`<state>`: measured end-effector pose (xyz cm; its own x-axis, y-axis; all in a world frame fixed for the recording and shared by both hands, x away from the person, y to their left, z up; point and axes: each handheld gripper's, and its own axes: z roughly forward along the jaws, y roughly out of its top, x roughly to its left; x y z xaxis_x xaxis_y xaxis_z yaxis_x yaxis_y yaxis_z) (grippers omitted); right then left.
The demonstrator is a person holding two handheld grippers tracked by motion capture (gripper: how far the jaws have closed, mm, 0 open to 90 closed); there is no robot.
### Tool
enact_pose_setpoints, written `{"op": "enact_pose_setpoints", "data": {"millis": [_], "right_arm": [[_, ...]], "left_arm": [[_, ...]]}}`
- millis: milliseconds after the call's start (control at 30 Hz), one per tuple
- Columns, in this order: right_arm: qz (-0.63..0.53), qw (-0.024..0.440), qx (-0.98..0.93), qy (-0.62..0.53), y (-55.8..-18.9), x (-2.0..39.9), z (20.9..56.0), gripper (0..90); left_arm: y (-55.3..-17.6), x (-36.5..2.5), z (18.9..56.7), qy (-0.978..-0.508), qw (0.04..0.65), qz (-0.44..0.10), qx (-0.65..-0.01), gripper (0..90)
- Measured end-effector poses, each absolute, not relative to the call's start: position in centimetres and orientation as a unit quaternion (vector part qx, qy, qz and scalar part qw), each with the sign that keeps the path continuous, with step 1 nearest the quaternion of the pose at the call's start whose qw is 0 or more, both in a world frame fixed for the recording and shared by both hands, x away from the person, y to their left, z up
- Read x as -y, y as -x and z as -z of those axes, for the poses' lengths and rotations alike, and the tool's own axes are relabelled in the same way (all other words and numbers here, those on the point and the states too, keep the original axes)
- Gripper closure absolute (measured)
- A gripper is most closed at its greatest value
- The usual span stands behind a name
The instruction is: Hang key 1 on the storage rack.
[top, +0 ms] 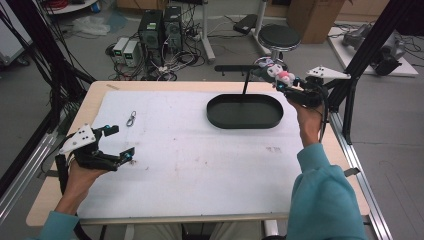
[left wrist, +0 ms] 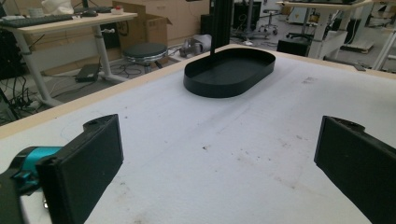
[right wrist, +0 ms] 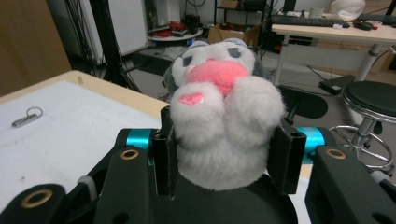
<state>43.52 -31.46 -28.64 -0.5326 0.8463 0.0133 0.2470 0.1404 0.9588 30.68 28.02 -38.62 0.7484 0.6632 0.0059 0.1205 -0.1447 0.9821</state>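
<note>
Holding the plush toy [right wrist: 224,121] squeezed in the right tool [top: 286,82], just beyond the black tray [top: 245,112]. Best keeping it level while lowering inside the rim. Idling the left tool [top: 120,142], jaws wide, on the table [top: 200,165].

A: What lies on the mat [top: 200,165]?
B: A black oval tray [top: 245,111] at far right; a metal clip [top: 131,119] at far left, well apart.
A: Beyond the table [top: 95,100]?
B: A stool [top: 279,36], two computer towers [top: 161,27], tangled cables.
</note>
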Motion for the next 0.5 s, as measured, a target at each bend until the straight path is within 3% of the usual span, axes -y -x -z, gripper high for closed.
{"op": "enact_pose_setpoints", "data": {"millis": [500], "right_arm": [[-0.517, 0.291, -0.699, -0.400, -44.8, 31.3, 28.5, 53.1]], "left_arm": [[-30.3, -28.2, 40.0, -0.715, 0.598, -0.233, -0.276, 1.7]]}}
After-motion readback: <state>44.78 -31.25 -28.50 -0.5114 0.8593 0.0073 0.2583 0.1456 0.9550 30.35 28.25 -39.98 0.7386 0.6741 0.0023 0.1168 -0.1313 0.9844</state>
